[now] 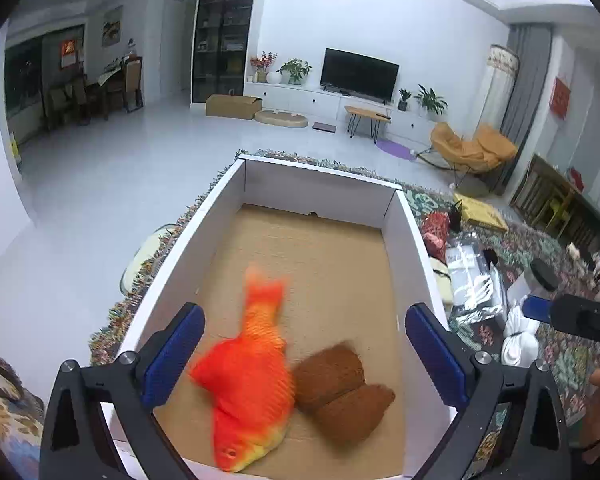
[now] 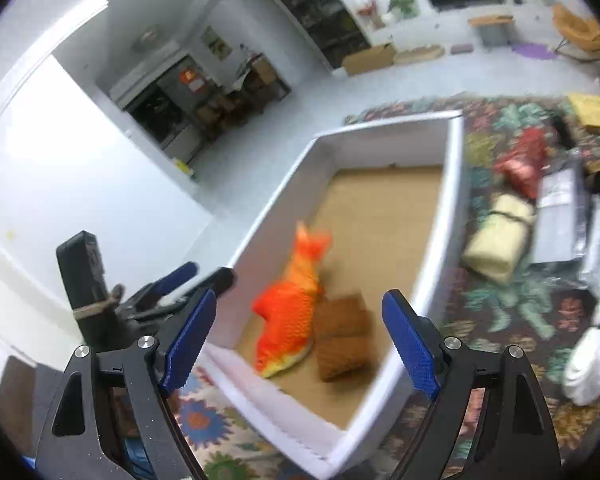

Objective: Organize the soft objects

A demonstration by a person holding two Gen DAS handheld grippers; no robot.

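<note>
We see the orange fish plush lying in the white box beside the brown plush, long axis toward the box's far wall, both our left gripper and right gripper jaws wide, empty, left nearer.

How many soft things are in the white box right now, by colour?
Orange: 1, the fish plush.
Brown: 1, the brown plush.
Total: 2 in the white box. Both grippers, left and right, hold nothing.
</note>
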